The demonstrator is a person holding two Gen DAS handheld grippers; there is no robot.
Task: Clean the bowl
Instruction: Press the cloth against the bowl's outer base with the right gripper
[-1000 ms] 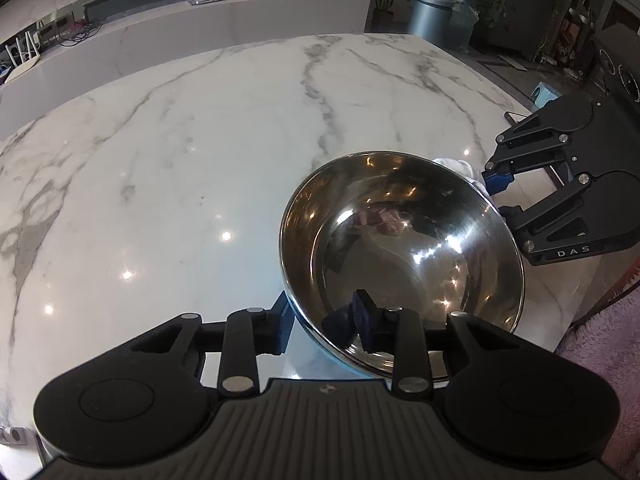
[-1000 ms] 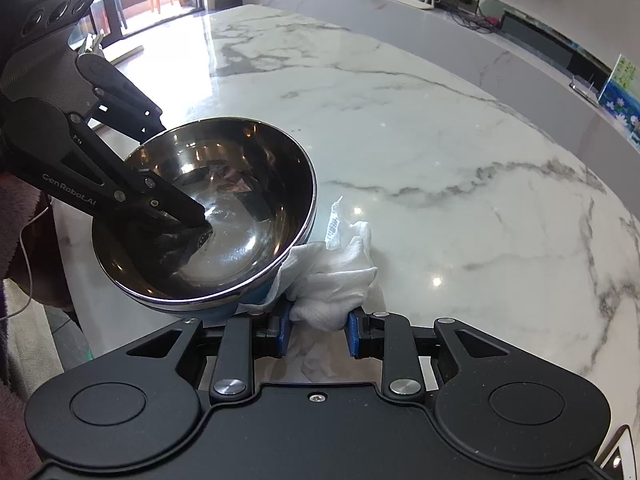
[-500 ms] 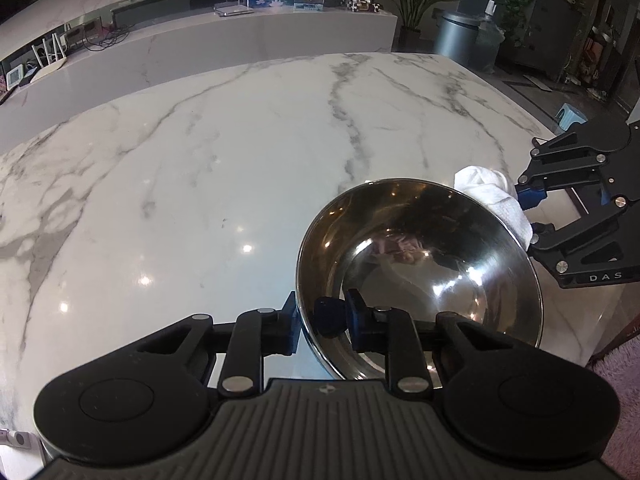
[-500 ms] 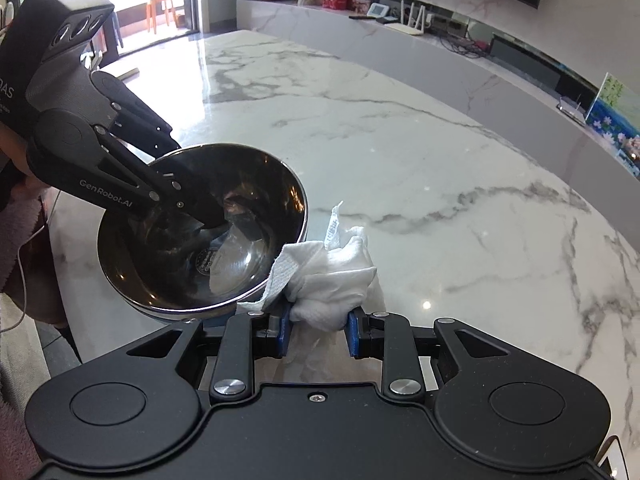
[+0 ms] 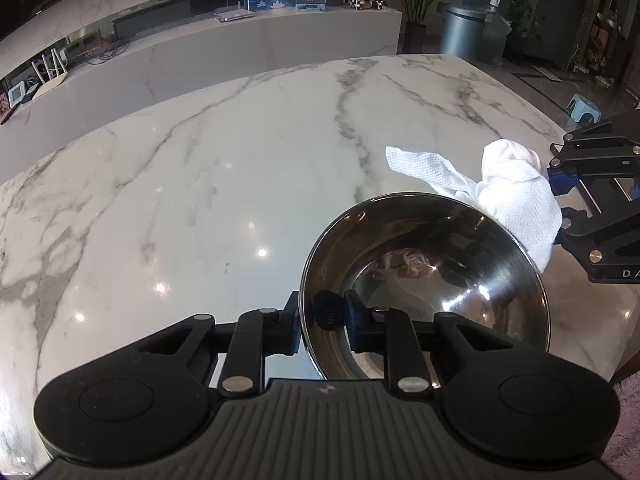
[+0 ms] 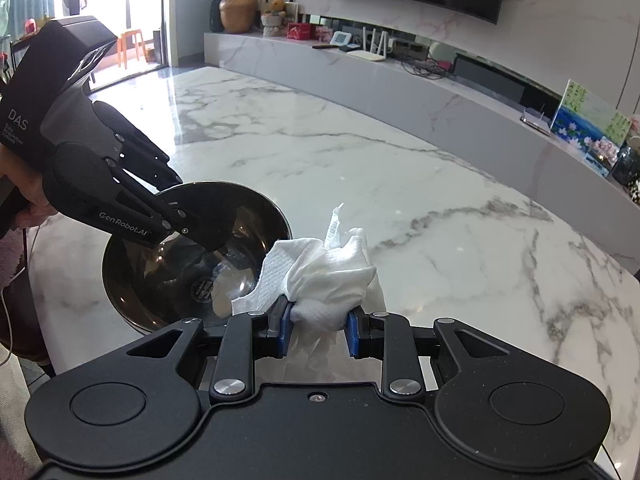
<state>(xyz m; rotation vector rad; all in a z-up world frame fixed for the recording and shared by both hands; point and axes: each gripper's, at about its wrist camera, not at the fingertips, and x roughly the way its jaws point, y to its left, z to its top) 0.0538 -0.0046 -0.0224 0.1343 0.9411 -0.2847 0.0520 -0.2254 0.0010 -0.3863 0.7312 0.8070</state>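
A shiny steel bowl (image 5: pixel 424 280) is held tilted above the marble table, its near rim pinched by my left gripper (image 5: pixel 320 316), one finger outside and one inside. In the right wrist view the same bowl (image 6: pixel 192 268) lies low on the left with the left gripper (image 6: pixel 192 232) clamped on its rim. My right gripper (image 6: pixel 316 328) is shut on a crumpled white paper towel (image 6: pixel 328 276), which hangs just right of the bowl's rim. From the left wrist view the towel (image 5: pixel 516 196) sits beyond the bowl's far edge, with the right gripper (image 5: pixel 560 196) behind it.
The white marble table (image 5: pixel 200 200) spreads wide to the left and ahead. Its edge runs close on the right, near a pink fuzzy sleeve (image 5: pixel 628 420). A hand (image 6: pixel 28 196) grips the left tool. A long marble console (image 6: pixel 440 92) with small items stands behind.
Both grippers have risen and pulled back. The towel has come up from beside and under the bowl to rim height. The bowl has shifted right in the left wrist view.
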